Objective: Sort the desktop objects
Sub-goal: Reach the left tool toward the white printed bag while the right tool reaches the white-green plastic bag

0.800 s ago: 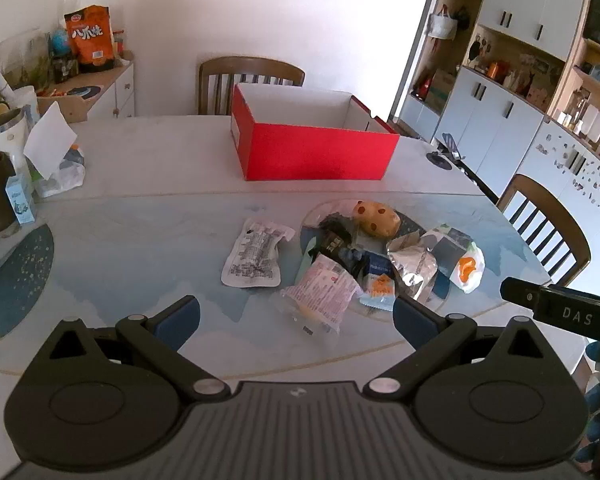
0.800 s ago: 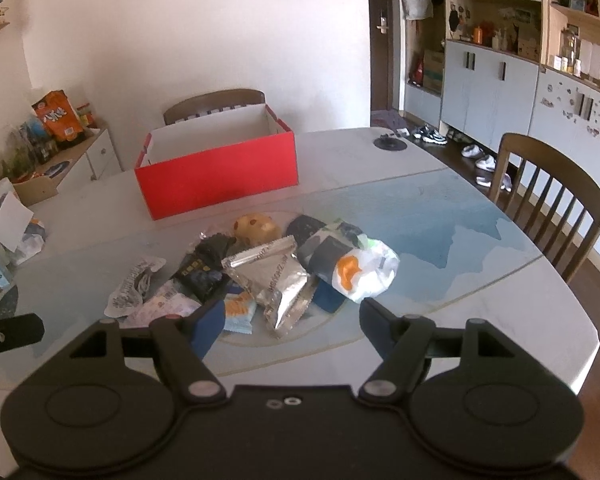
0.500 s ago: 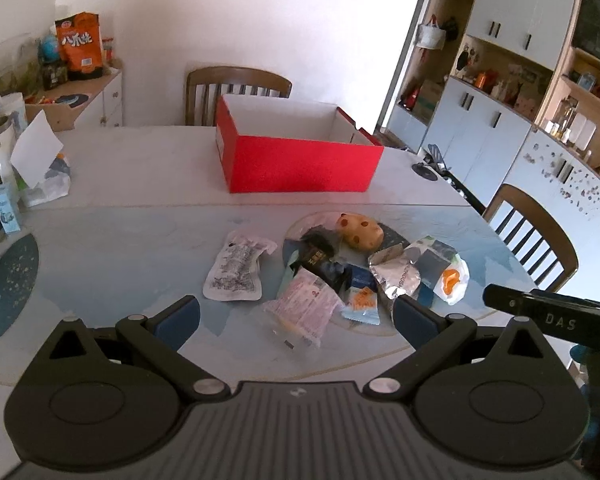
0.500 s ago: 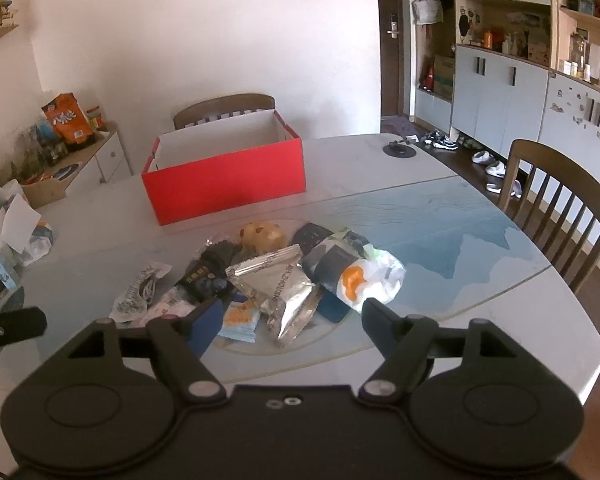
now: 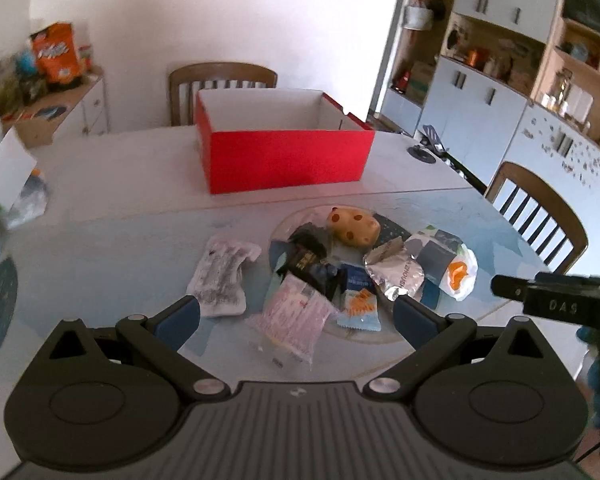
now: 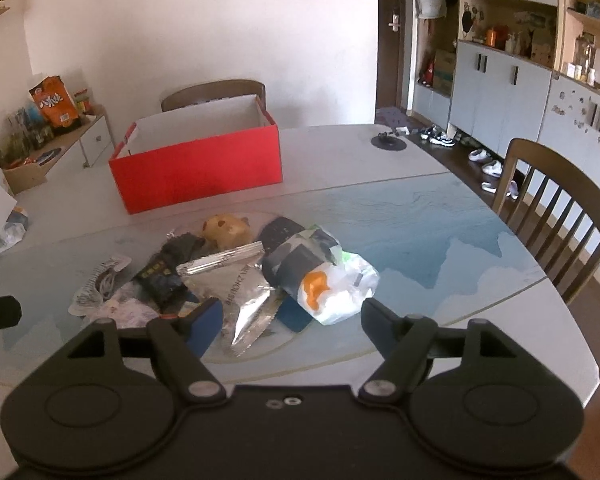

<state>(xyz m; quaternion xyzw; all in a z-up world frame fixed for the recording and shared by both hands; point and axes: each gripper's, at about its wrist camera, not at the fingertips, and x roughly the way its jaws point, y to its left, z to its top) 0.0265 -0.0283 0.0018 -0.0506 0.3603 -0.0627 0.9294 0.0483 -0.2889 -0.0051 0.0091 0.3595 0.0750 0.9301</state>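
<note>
Snack pile: loose heap of small packets near front edge of pale round surface (image 5: 100, 184), mostly on a glass disc, w/ nothing gripping any of them.
Red box: open-topped red cardboard box w/ white inside (image 5: 284, 156), behind the pile, well apart from it; looks empty as far as visible.
Silver pack: crinkled silver foil pouch (image 6: 236, 284), centre of pile, one corner hanging toward the near edge.
White bag: white plastic bag w/ orange patch (image 6: 336, 288), right end of pile, touching a dark blue-grey wrapper.
Yellow item: rounded yellow thing w/ brown spots (image 5: 352, 230), back of pile, nearest the box.
Black pack: black crumpled wrapper (image 5: 308, 260), mid-pile, overlapping a pink-white clear pouch (image 5: 296, 316).
Blue sachet: small blue & orange sachet (image 5: 358, 306), just beside pink pouch.
White pouch: flat white printed pouch (image 5: 224, 276), lying alone left of pile.
Left tool: (image 5: 296, 312) jaws spread wide, holding nothing, hovering short of pile, angled down.
Right tool: (image 6: 292, 316) jaws spread wide too, nothing held, above near edge by silver pack.
Around: wooden chairs (image 6: 556, 216) at the far & right sides.
</note>
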